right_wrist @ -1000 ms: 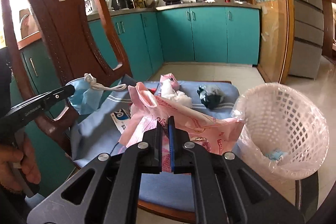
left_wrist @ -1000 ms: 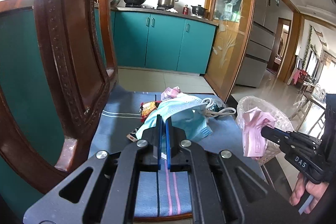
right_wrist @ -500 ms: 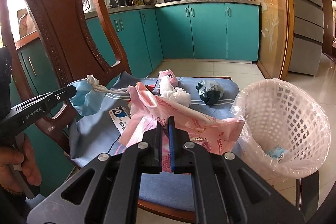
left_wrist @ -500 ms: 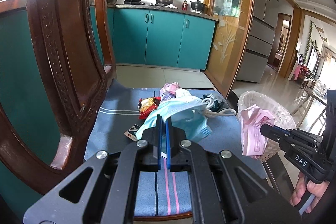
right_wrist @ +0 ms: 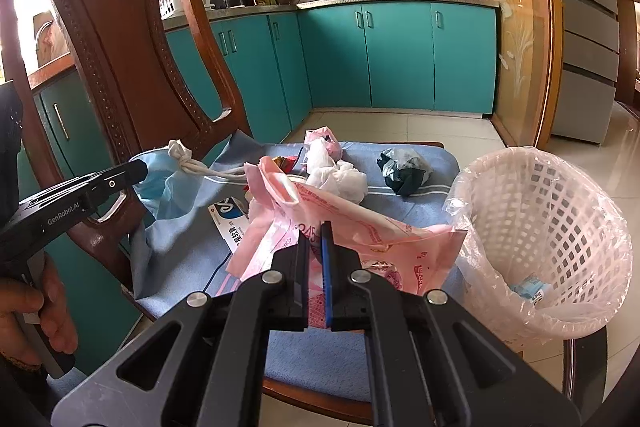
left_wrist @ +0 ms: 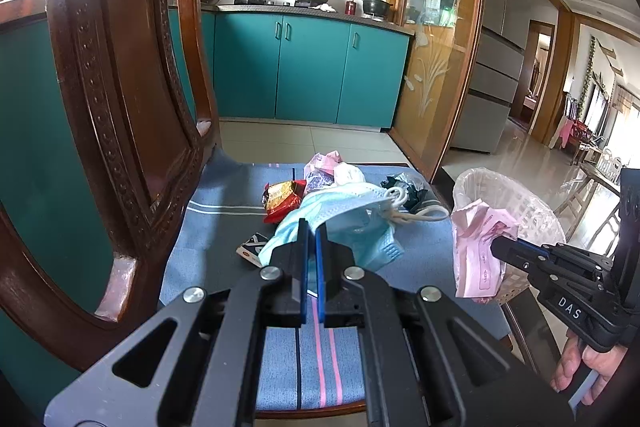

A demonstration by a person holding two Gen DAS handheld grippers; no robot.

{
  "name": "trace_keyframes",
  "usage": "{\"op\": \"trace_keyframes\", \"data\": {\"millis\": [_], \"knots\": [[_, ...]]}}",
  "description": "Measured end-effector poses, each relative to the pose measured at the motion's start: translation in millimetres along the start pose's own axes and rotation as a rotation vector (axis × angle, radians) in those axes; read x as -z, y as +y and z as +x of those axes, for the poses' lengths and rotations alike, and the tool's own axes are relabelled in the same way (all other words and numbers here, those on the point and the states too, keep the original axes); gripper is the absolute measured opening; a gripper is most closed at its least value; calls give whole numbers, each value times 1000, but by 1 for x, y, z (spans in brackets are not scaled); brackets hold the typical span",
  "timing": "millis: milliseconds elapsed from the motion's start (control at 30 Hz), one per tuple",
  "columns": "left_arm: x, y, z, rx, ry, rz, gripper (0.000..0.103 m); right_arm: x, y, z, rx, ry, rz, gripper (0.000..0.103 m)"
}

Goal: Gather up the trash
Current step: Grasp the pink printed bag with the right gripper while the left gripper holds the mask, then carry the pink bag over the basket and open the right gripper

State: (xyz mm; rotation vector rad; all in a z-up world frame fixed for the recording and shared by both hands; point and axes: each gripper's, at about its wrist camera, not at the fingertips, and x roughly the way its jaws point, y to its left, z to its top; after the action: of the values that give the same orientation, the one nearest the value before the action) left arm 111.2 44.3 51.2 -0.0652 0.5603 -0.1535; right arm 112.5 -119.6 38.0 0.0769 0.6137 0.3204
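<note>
My left gripper is shut on a light blue face mask with knotted white ear loops, held above the blue chair cushion. It also shows in the right wrist view. My right gripper is shut on a pink plastic wrapper, held left of the white mesh bin. The wrapper hangs in front of the bin in the left wrist view. On the cushion lie a red snack wrapper, white tissue, a dark crumpled bag and a small card.
The carved wooden chair back rises at the left. The bin has a clear liner and a small blue-white packet inside. Teal kitchen cabinets and tiled floor lie behind.
Both grippers have risen slightly with their loads. The pink wrapper and the mask stay gripped; the trash on the cushion has not moved.
</note>
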Motion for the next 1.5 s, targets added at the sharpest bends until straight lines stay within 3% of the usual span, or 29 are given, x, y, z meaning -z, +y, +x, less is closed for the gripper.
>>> {"op": "trace_keyframes", "data": {"millis": [333, 600, 1000, 1200, 1267, 1300, 1333, 1500], "knots": [[1, -1, 2, 0, 8, 5, 4, 0, -2, 1, 2, -4, 4, 6], [3, -4, 6, -2, 17, 15, 4, -9, -27, -7, 38, -51, 53, 6], [4, -5, 8, -10, 24, 21, 4, -27, -107, -21, 184, -139, 197, 6], [4, -5, 8, -11, 25, 15, 4, -23, -152, -24, 296, -159, 302, 7], [4, -6, 8, -9, 26, 20, 4, -17, -167, -23, 295, -146, 371, 21], [3, -7, 8, -9, 26, 22, 4, -15, -170, -23, 294, -135, 397, 45], [4, -8, 8, -9, 27, 24, 4, -13, -171, -27, 306, -149, 420, 59], [5, -13, 10, -1, 33, 38, 4, -10, -153, -58, 331, -275, 431, 89]]}}
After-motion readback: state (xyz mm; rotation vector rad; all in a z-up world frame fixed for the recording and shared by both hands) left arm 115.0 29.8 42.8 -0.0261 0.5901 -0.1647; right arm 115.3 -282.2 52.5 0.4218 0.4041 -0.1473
